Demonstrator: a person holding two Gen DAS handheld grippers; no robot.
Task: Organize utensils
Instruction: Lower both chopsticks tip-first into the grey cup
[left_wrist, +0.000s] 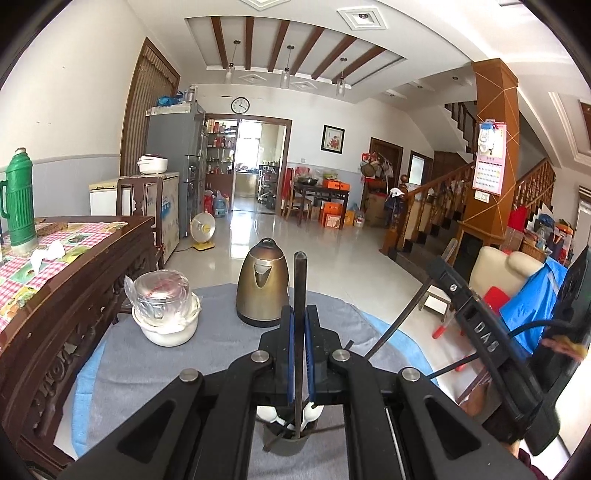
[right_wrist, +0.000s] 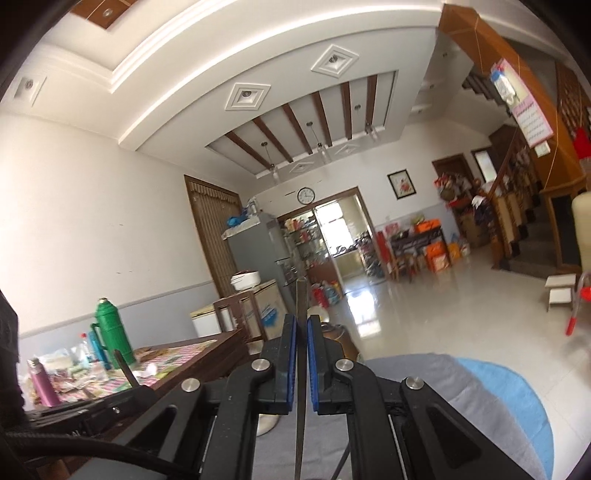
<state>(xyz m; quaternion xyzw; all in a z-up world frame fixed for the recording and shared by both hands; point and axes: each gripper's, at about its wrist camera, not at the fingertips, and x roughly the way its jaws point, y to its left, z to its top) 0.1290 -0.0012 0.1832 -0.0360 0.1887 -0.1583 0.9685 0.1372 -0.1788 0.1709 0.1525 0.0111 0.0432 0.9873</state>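
Each hand has a utensil in its grip, so the sorting is under way but far from finished, as far as these views tell.

In the left wrist view the left hand-held gripper (left_wrist: 300, 314) has its blue pads pressed together on a dark chopstick (left_wrist: 299, 280), which stands nearly upright between them; its upper end rises past the fingertips, in front of the kettle (left_wrist: 263, 284), and its lower end drops toward a dark holder (left_wrist: 291, 441) seen through the gap in the gripper frame. That holder already carries white spoons (left_wrist: 275, 415) and a few other dark sticks (how many I cannot tell), so some utensils look gathered there. I cannot tell whether the chopstick's lower end sits inside the holder or just above it.

The right hand-held gripper (right_wrist: 301, 325) likewise pinches a thin dark chopstick (right_wrist: 301, 295) that runs straight up between its shut pads. In the left view that same tool appears off to the right, its stick slanting down toward the grey cloth (left_wrist: 177, 354) on the counter (left_wrist: 86, 373).

Also on the cloth are the kettle and a white pot (left_wrist: 168, 325) with a plastic-wrapped container on top, near the counter's left edge.

My judgement: both sticks are held but not yet stowed, so placing these two in the holder is what remains here. Any loose utensils on the near part of the counter are hidden by the gripper frames.
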